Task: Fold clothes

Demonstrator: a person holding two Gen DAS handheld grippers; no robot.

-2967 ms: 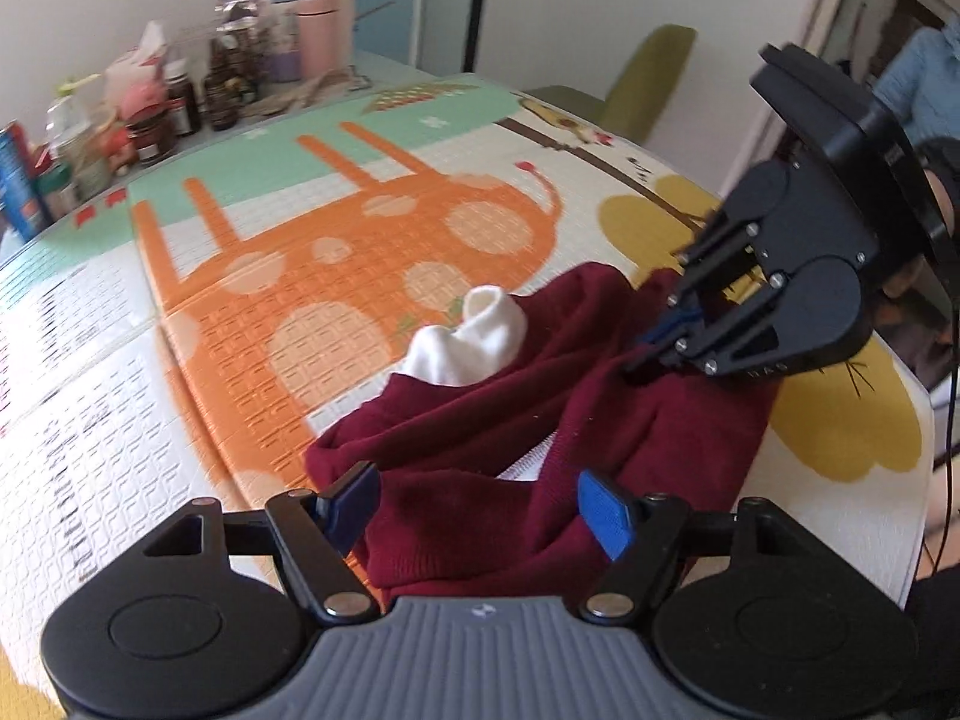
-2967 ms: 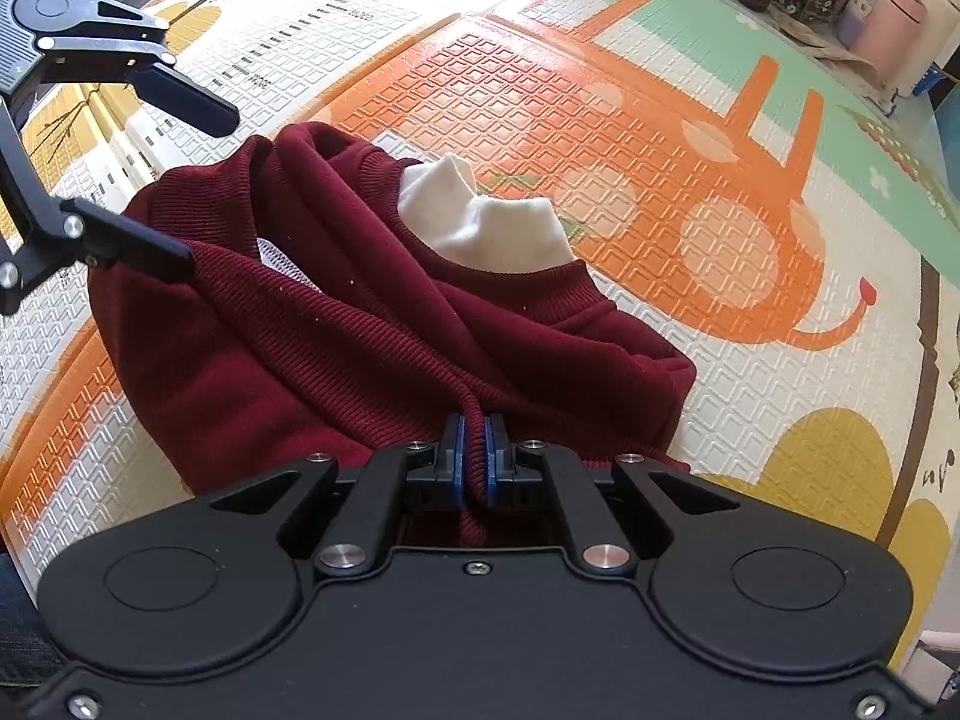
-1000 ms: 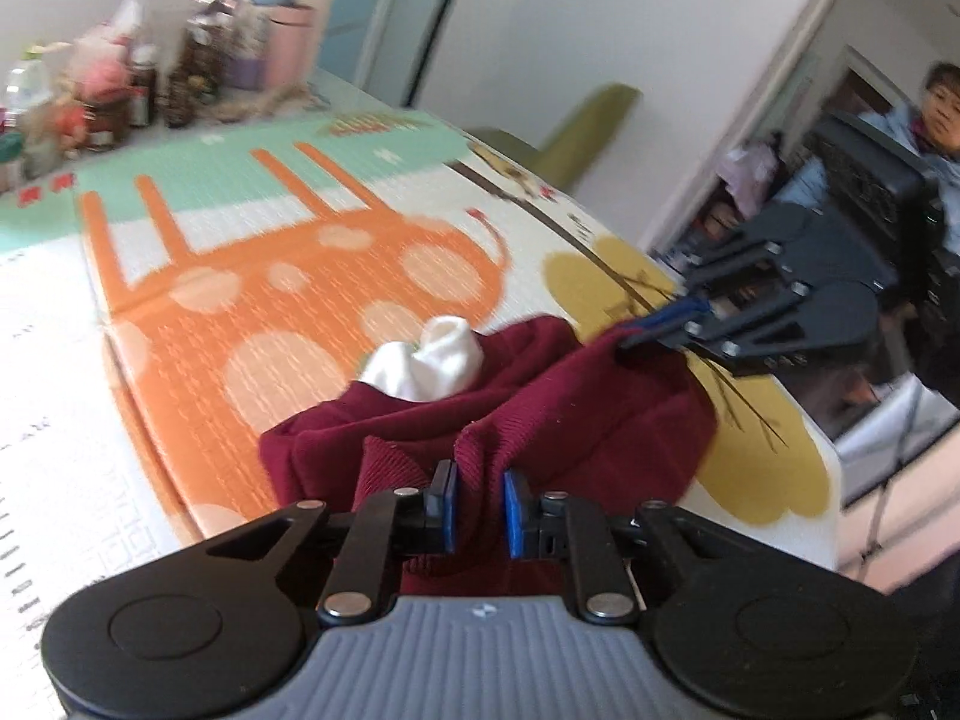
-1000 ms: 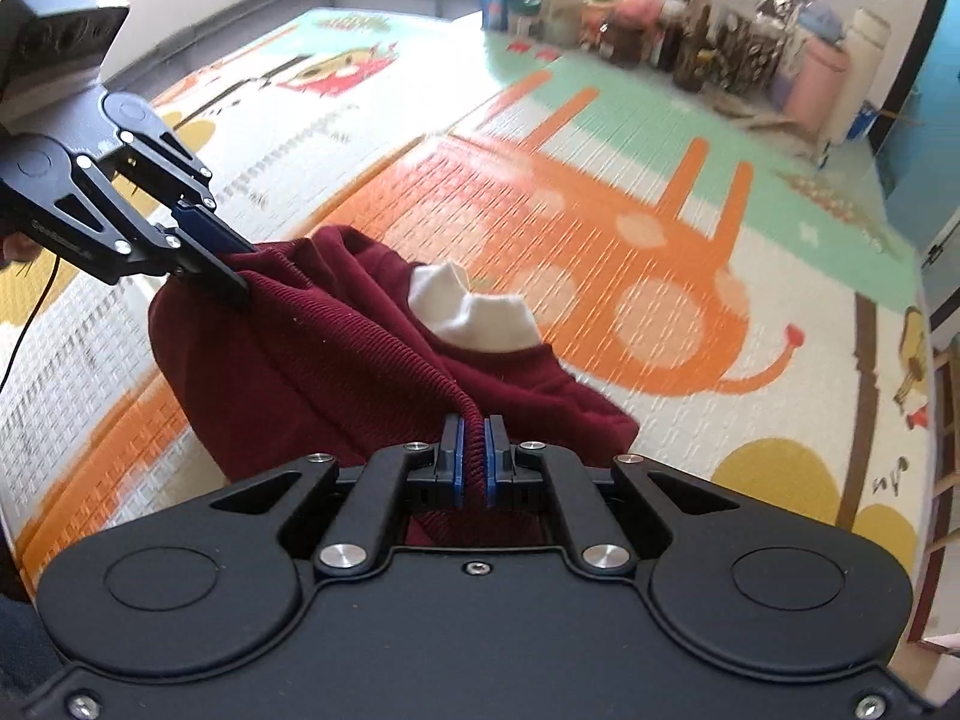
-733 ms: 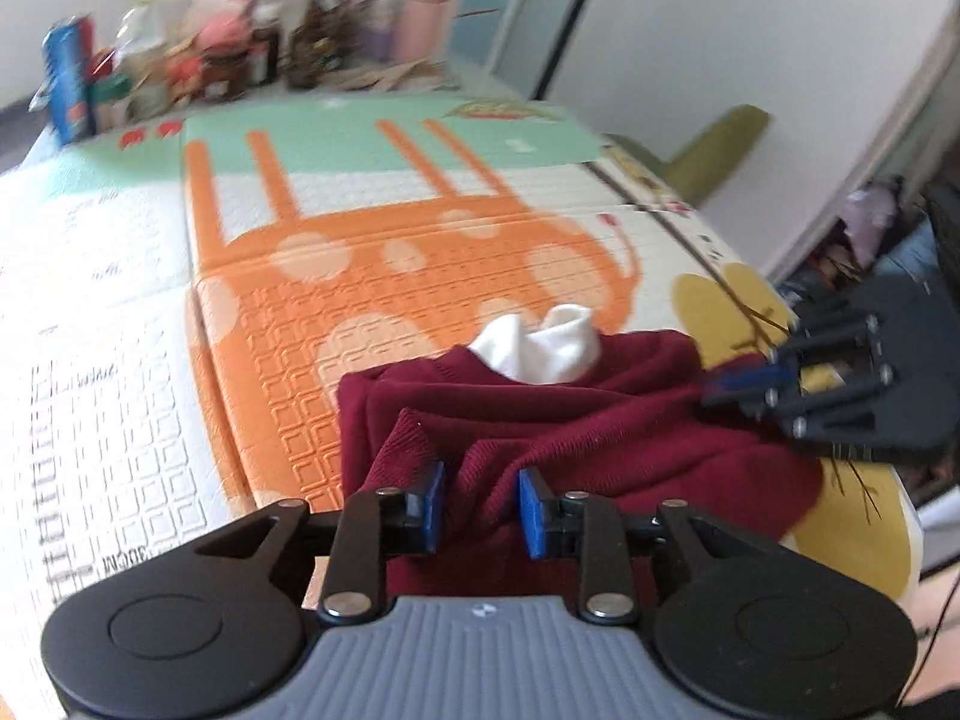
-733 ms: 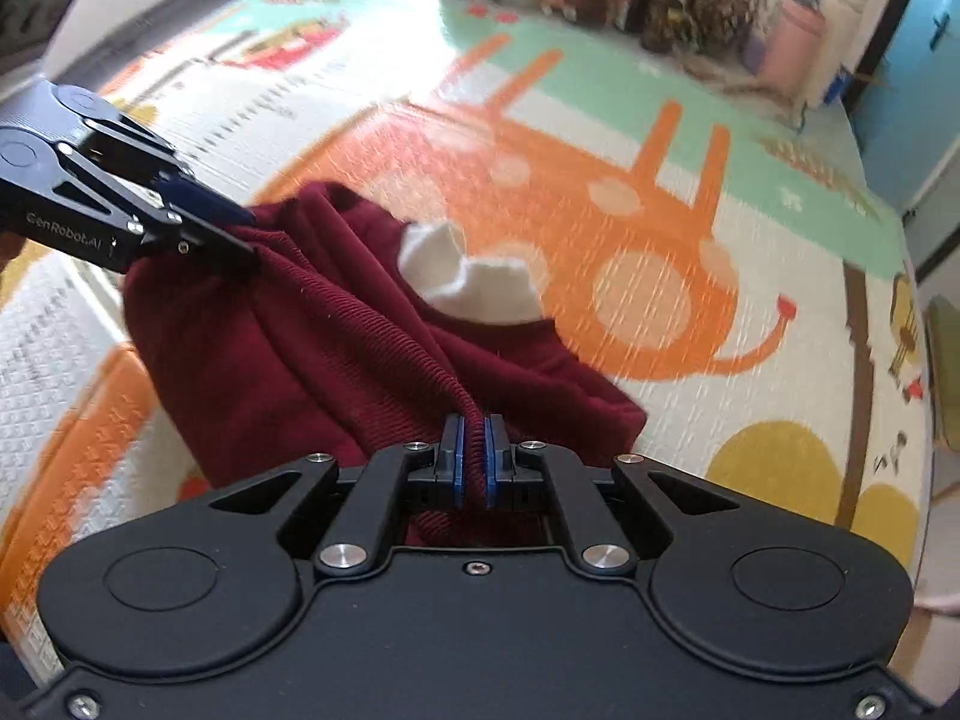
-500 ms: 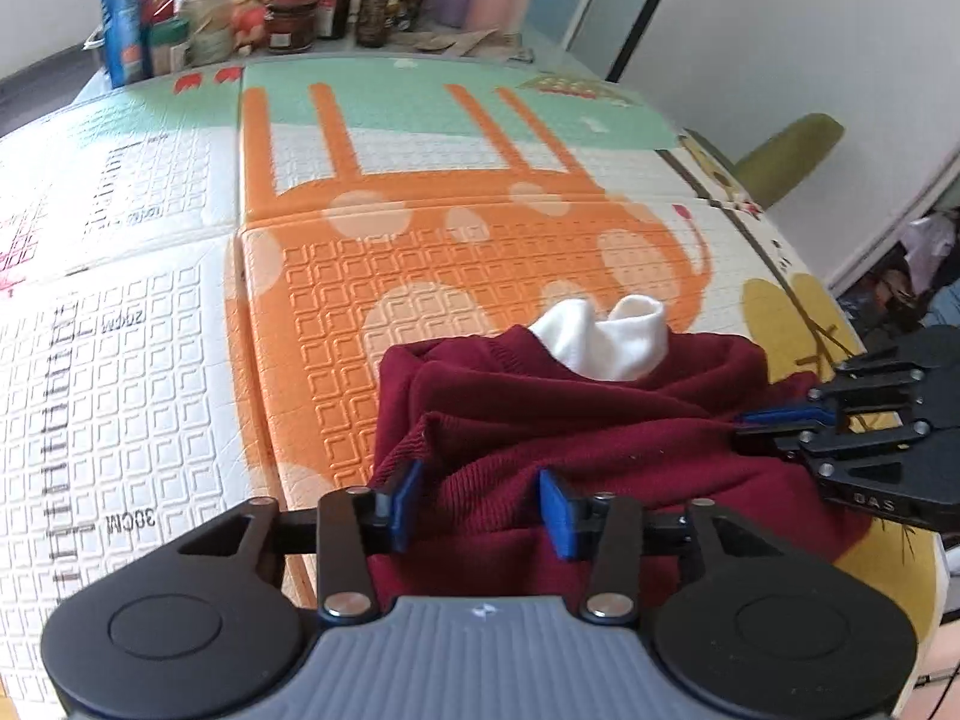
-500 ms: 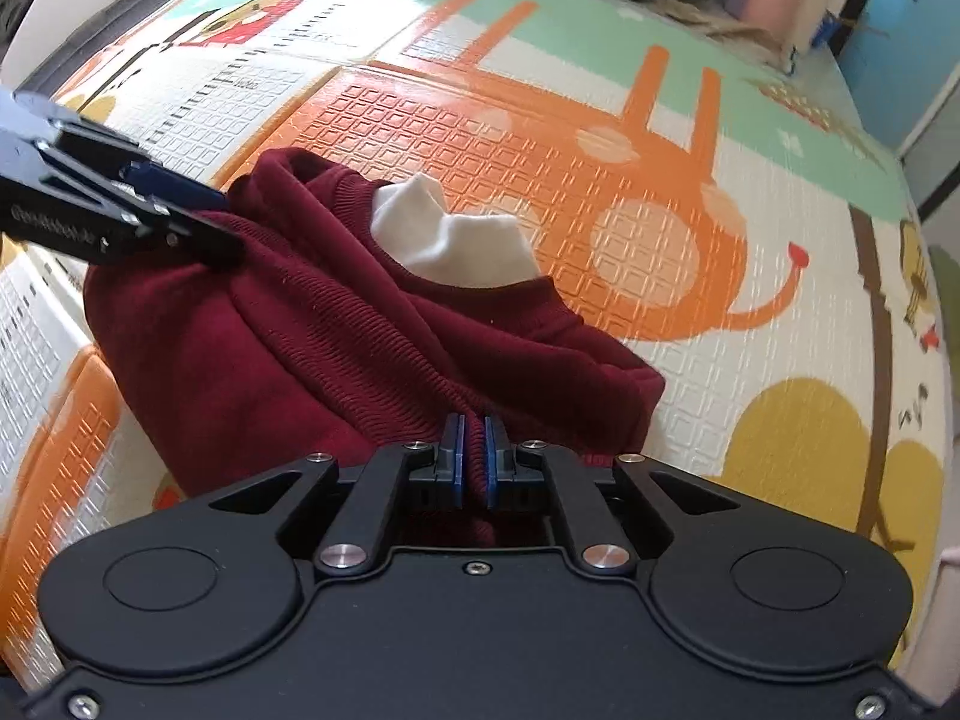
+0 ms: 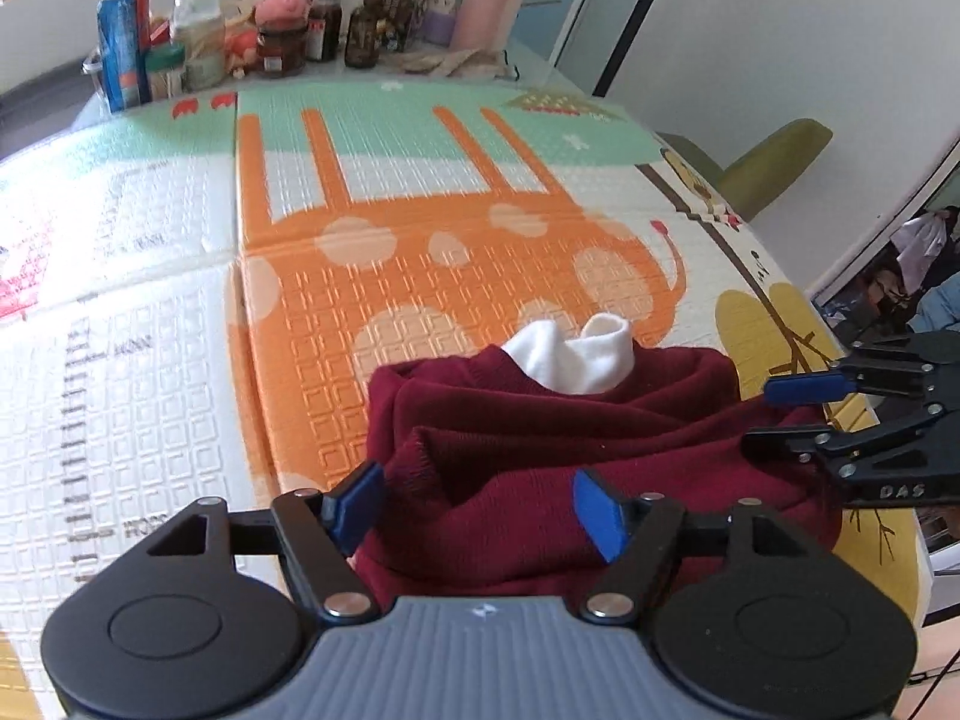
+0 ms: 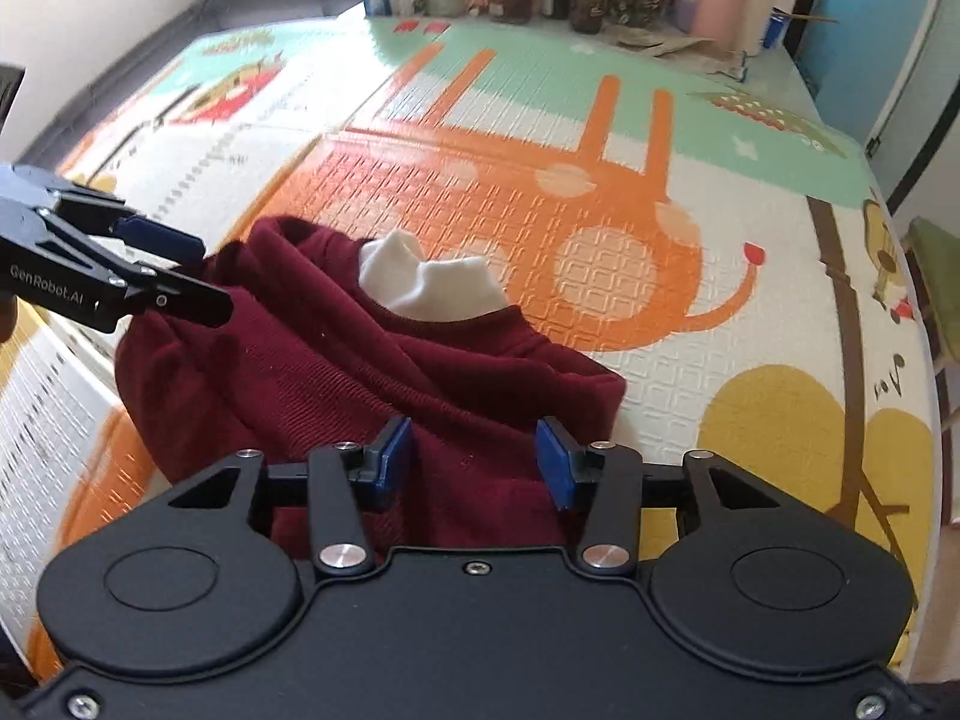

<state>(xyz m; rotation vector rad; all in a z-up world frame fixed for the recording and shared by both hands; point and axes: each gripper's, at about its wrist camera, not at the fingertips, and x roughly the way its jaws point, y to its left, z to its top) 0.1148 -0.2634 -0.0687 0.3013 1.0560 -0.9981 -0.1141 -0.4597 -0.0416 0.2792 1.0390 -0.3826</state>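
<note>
One garment: a dark red sweater (image 9: 576, 444) with a white collar (image 9: 573, 354) showing at its far edge, heaped in rumpled layers on the near part of your play mat (image 9: 420, 264). It lies bunched, with ridges and a loose hem turned up on its left side, so it reads as neither flat nor squarely folded; whether this heap is a half-made fold or a pile waiting to be spread, the views do not settle.

Two tools, both spread and gripping nothing:
- Left gripper (image 9: 477, 507): blue pads apart, just over the near left part of the cloth, with the upturned hem lying between them. You hold it low, probably so that edge is within reach.
- Right gripper (image 10: 474, 462): pads likewise apart over the near right part of the sweater. In the left view its fingers stand at the cloth's right edge, one above the other, free of the fabric.

The two tools flank the heap from opposite sides, which suits taking matching edges together.

Further out: bottles, jars and a can (image 9: 123, 51) crowd the far end of the table, well apart from the sweater, and a green chair (image 9: 774, 165) stands beyond the right edge.
</note>
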